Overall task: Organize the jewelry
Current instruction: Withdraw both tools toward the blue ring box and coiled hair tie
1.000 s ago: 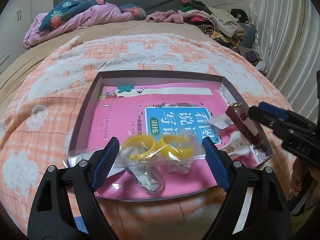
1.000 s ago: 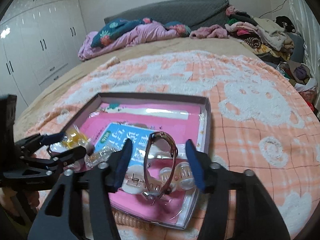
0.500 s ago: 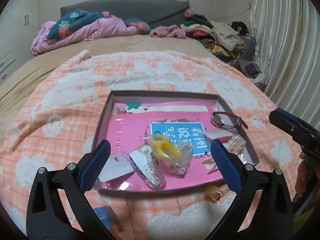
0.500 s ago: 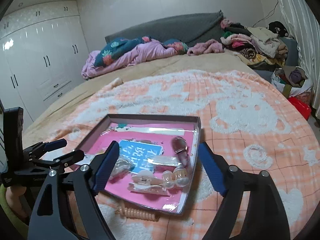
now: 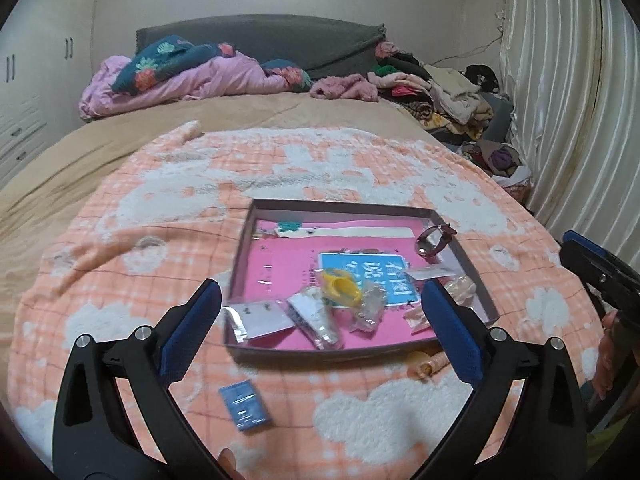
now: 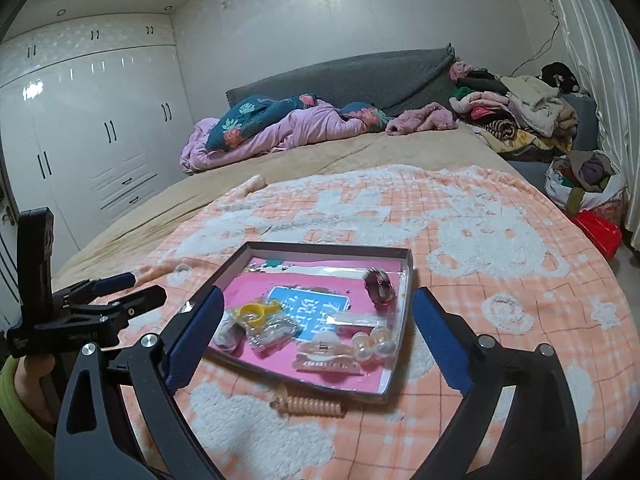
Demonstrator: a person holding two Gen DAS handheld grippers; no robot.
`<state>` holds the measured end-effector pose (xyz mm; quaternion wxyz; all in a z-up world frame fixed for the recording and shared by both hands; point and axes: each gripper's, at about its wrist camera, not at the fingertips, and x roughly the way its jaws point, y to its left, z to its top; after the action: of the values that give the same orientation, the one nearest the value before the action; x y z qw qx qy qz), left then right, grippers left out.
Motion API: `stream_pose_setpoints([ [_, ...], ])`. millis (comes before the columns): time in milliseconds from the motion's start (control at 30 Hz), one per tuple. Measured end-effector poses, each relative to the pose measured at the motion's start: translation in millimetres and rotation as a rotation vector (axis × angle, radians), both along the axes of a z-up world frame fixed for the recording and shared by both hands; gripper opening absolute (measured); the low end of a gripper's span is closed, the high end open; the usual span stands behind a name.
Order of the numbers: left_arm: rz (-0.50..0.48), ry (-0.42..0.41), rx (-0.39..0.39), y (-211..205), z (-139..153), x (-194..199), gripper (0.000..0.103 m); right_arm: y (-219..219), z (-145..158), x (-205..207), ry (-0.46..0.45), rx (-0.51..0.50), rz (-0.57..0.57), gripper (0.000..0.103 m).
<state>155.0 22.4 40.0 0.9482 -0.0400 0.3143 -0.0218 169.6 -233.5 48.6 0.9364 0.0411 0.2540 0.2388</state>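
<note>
A shallow box (image 5: 352, 209) (image 6: 328, 246) with a pink lining lies on the orange blanket. It holds a yellow ring in a clear bag (image 5: 340, 286) (image 6: 253, 312), a dark red watch (image 5: 432, 240) (image 6: 380, 286), a hair clip (image 6: 326, 356), pearl pieces (image 6: 376, 346) and small packets (image 5: 262, 318). My left gripper (image 5: 324, 332) is open and empty, held back above the box's near edge. My right gripper (image 6: 316, 336) is open and empty, also raised above the box. A peach coil hair tie (image 6: 310, 406) (image 5: 430, 364) lies outside the box.
A small blue packet (image 5: 245, 404) lies on the blanket in front of the box. Bedding and piled clothes (image 6: 516, 108) sit at the far end of the bed. White wardrobes (image 6: 88, 128) stand on the left, a curtain (image 5: 576, 100) on the right.
Both grippers let go of the ring bag and the watch, which now lie in the box. Both have opened wide and pulled back and up from the box.
</note>
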Motion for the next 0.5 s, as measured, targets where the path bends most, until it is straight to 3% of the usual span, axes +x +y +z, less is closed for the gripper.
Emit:
stream_pose_setpoints([
  [500, 0.049, 0.045, 0.048, 25.5, -18.9, -36.4, 0.094, 29.6, -22.8, -26.4, 0.054, -0.068, 0.050, 0.095],
])
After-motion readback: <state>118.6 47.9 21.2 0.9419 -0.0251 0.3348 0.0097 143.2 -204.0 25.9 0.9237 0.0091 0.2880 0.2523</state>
